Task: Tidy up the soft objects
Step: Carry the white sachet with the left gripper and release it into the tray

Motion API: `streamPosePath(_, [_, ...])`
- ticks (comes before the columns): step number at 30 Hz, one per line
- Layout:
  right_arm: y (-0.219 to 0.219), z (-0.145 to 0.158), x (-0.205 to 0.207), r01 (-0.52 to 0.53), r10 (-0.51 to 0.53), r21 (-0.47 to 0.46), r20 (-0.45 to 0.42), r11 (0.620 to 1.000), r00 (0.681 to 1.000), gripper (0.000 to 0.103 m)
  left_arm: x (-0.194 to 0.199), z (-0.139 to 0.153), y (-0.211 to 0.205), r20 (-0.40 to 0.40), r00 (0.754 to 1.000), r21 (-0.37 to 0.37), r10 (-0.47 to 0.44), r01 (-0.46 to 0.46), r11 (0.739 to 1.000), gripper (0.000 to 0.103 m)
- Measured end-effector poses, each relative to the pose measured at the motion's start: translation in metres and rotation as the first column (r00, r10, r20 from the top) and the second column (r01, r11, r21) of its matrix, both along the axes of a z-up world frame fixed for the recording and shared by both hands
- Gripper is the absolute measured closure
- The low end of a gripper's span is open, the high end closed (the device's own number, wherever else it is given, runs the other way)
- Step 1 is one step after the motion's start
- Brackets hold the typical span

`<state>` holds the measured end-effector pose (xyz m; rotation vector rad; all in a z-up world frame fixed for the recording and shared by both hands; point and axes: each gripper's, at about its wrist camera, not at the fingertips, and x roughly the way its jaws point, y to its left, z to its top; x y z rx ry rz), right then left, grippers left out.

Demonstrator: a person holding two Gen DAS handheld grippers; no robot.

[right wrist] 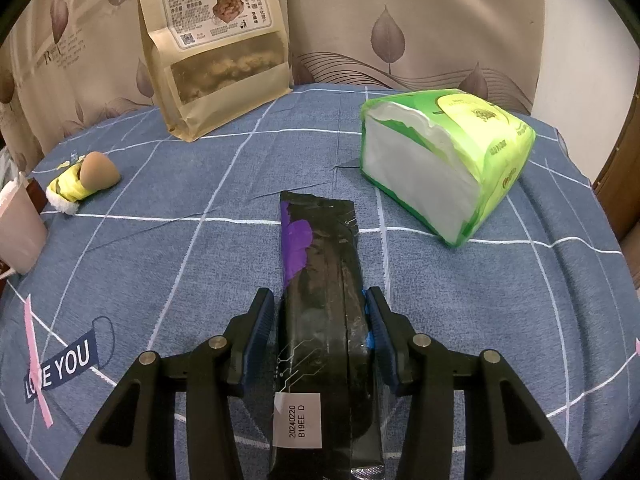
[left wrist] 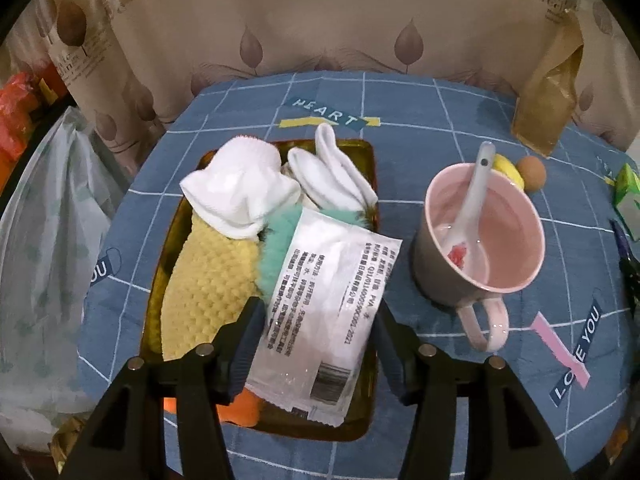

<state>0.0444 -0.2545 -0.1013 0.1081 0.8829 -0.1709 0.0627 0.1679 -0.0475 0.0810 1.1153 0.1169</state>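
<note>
In the left wrist view a gold tray [left wrist: 362,148] on the blue checked cloth holds white socks [left wrist: 240,192], a yellow knitted cloth [left wrist: 208,292], a teal fluffy piece [left wrist: 280,236] and something orange [left wrist: 244,408]. A white printed packet [left wrist: 328,304] lies on top of the pile. My left gripper [left wrist: 318,332] hangs over the tray's near end, open, with the packet between its fingers and the pads just off its edges. In the right wrist view my right gripper [right wrist: 320,320] is shut on a long black packet with a purple patch [right wrist: 320,272], whose far end points away over the cloth.
A pink mug [left wrist: 484,236] with a white spoon stands right of the tray. Behind it lie a small yellow soft toy [right wrist: 70,188] and a brown egg-shaped thing [right wrist: 100,170]. A paper snack bag [right wrist: 216,44] and a green tissue pack [right wrist: 440,160] sit at the back, against a curtain.
</note>
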Motion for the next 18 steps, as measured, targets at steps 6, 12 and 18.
streamPosePath(6, [0.0, 0.0, -0.001, 0.001, -0.001, -0.003, -0.001, 1.0, 1.0, 0.059, -0.006, 0.012, 0.003, 0.027, 1.0, -0.015, -0.013, 0.013, 1.0, 0.044])
streamPosePath(12, [0.0, 0.0, -0.001, 0.001, -0.001, -0.005, -0.002, 1.0, 1.0, 0.059, -0.015, 0.011, 0.006, 0.014, 1.0, 0.0, -0.025, 0.025, 1.0, 0.041])
streamPosePath(18, [-0.001, -0.001, -0.001, 0.001, -0.002, -0.014, -0.004, 1.0, 1.0, 0.058, -0.027, 0.015, 0.019, 0.041, 0.999, -0.017, -0.007, 0.008, 1.0, 0.041])
